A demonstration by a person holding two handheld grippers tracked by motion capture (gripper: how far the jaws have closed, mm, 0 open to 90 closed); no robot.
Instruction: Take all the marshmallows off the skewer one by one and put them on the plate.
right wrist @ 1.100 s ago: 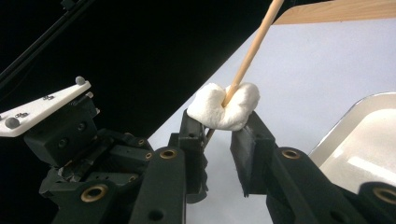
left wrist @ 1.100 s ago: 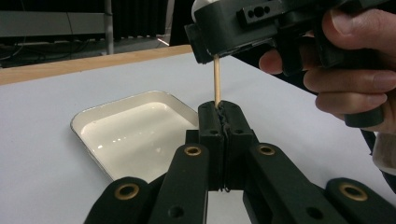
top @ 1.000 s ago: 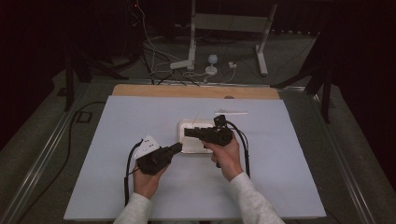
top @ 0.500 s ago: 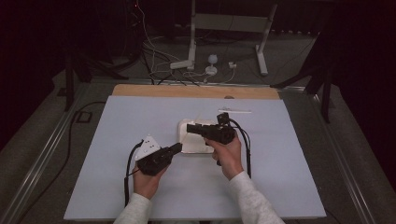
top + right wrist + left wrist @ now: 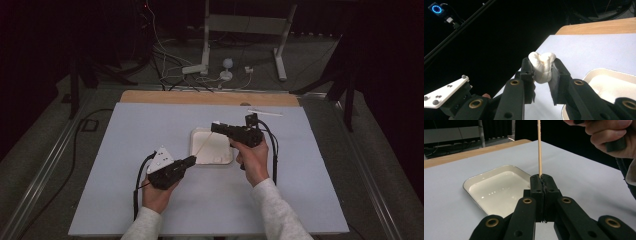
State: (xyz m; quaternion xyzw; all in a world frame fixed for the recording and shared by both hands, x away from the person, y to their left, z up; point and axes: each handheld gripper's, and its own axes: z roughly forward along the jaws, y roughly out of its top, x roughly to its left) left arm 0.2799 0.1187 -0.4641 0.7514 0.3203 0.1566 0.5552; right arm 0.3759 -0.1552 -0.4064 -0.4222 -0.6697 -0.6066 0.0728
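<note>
Clamping a thin wooden skewer point(image 5: 539, 147) at the near edge of the white tray point(image 5: 199, 136): left gripper point(image 5: 190, 160), jaws shut on its base. Over the tray's far right, right gripper point(image 5: 543, 68) squeezes a soft white marshmallow-like lump point(image 5: 541, 65). Risk, my guess: misaligned push bends or snaps the skewer, or tears the lump.

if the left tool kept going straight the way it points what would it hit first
Probably the white tray: the left tool, clamped on a wooden skewer, points at its near edge. Depth is unclear.
</note>
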